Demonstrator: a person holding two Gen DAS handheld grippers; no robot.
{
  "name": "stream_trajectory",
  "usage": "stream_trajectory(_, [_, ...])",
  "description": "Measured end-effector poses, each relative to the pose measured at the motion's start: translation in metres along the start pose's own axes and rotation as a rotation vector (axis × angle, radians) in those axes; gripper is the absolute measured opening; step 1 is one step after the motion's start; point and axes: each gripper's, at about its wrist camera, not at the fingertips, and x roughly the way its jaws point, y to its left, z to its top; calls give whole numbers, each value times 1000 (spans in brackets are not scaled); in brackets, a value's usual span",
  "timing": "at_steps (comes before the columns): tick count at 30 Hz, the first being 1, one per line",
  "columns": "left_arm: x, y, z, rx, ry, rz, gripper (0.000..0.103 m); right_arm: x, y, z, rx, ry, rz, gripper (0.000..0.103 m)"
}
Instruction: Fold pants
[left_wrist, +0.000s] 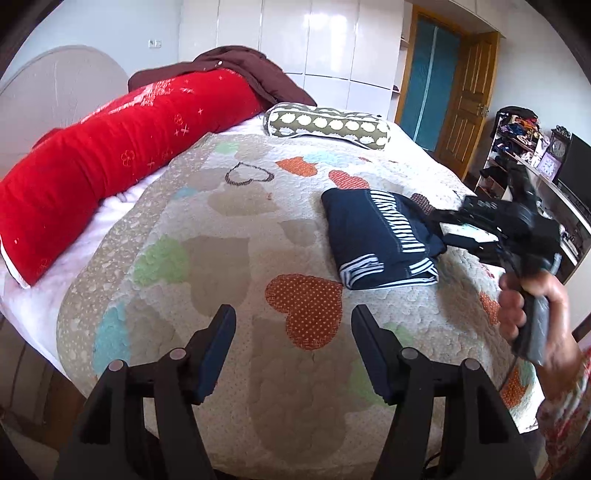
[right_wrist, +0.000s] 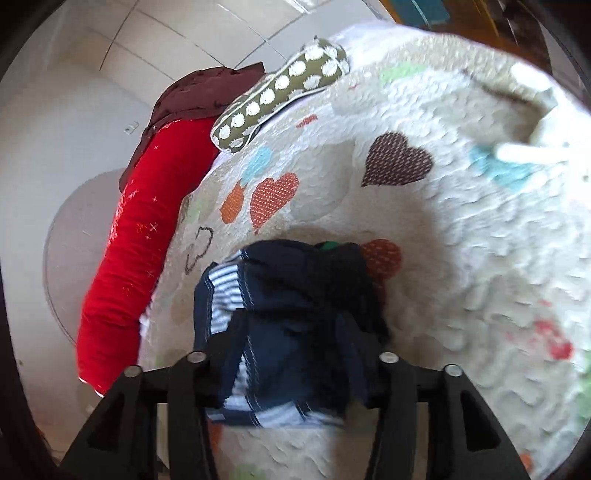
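Big quilt (left_wrist: 229, 221) filled my view, with the red bolster (left_wrist: 110, 147) along its far edge and the spotted pillow (left_wrist: 325, 123) beyond. The pants (left_wrist: 376, 236) lay folded in a navy, striped bundle on the quilt. My left gripper (left_wrist: 291, 347) hung wide over bare quilt, holding nothing. My right gripper (right_wrist: 291, 354) sat at the pants; with its blurred fingers against dark cloth, I couldn't tell its grip.
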Motion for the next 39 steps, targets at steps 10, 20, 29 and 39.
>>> stream_trajectory(10, [-21,-26,4,71,-66,48,77,-58,-22,-45,-78,-63,-61,63])
stream_trajectory(20, [1,-24,0,52,-8,57,77,-48,-37,-75,-140,-33,-275,68])
stream_trajectory(29, [77,-2,16,-66,59,21,77,-31,-35,-61,-214,-68,-461,77])
stream_trajectory(39, [143,-8,24,-64,92,15,77,-3,-30,-46,-280,-66,-583,88])
